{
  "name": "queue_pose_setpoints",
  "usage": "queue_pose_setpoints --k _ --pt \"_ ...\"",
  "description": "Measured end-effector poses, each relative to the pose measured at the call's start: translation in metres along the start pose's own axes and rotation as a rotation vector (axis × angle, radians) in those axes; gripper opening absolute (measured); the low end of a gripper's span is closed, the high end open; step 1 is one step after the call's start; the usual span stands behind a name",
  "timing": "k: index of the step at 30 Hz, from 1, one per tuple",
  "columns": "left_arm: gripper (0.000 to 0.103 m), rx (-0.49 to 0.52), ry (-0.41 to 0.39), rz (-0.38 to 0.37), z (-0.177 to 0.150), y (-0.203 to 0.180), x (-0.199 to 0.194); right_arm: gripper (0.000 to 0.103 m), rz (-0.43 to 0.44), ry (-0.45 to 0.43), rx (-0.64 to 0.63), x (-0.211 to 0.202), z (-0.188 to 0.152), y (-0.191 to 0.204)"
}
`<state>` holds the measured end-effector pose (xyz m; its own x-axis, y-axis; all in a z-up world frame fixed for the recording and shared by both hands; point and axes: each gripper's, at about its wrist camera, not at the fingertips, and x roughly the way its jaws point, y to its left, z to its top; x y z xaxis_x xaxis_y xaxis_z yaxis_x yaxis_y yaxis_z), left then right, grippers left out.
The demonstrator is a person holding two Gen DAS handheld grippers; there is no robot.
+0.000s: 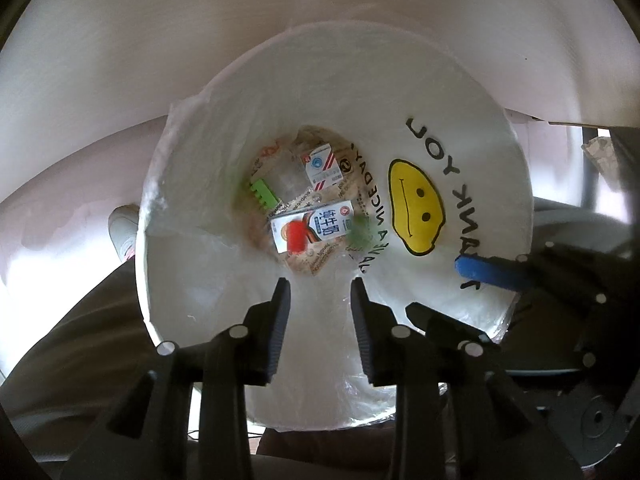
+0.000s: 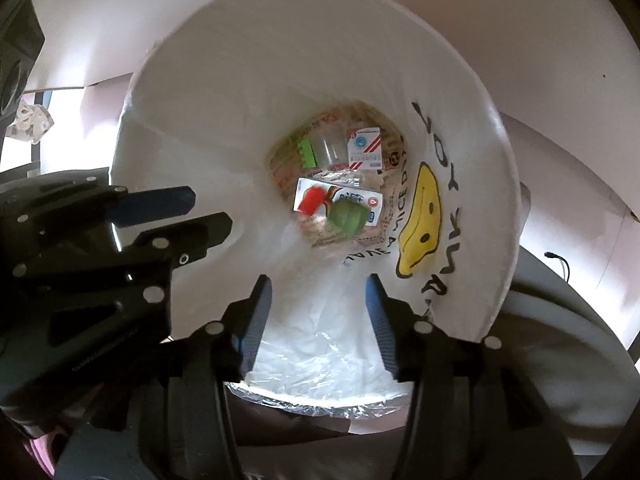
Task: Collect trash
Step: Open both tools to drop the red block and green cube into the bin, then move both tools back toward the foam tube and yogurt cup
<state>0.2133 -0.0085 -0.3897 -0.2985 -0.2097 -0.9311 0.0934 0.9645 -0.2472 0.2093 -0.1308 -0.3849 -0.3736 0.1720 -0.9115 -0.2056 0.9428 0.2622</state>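
A white bin lined with a smiley-face plastic bag fills both views; it also shows in the right wrist view. At its bottom lie a milk carton, a small white box, a green comb-like piece and a blurred green lump, which looks in mid-fall. My left gripper is open and empty above the bin mouth. My right gripper is open and empty above it too. Each gripper shows in the other's view: the right one, the left one.
A white table underside or wall stands behind the bin. A shoe and dark trousers are at the left of the bin. A crumpled paper lies at far left in the right wrist view.
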Motion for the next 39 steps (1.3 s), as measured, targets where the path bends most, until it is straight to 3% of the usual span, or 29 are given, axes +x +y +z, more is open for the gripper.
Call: queue_pose_setpoints --k 12,24,30,37,39 --pt "0.034 0.051 -0.047 0.042 -0.017 -0.006 -0.024 0.050 -0.024 -0.037 -0.044 -0.025 -0.014 0.010" --pt "0.034 0.210 -0.255 0.126 -0.067 -0.030 -0.114 0.050 -0.094 -0.208 -0.169 -0.109 -0.066 0.036" --pt "0.041 0.302 -0.385 0.196 -0.088 -0.054 -0.166 0.053 -0.103 -0.320 -0.203 -0.155 -0.088 0.046" --pt "0.065 0.349 -0.525 0.269 -0.107 -0.076 -0.224 0.054 -0.136 -0.443 -0.225 -0.209 -0.111 0.058" --pt "0.072 0.355 -0.564 0.280 -0.112 -0.079 -0.240 0.058 -0.138 -0.481 -0.229 -0.226 -0.114 0.063"
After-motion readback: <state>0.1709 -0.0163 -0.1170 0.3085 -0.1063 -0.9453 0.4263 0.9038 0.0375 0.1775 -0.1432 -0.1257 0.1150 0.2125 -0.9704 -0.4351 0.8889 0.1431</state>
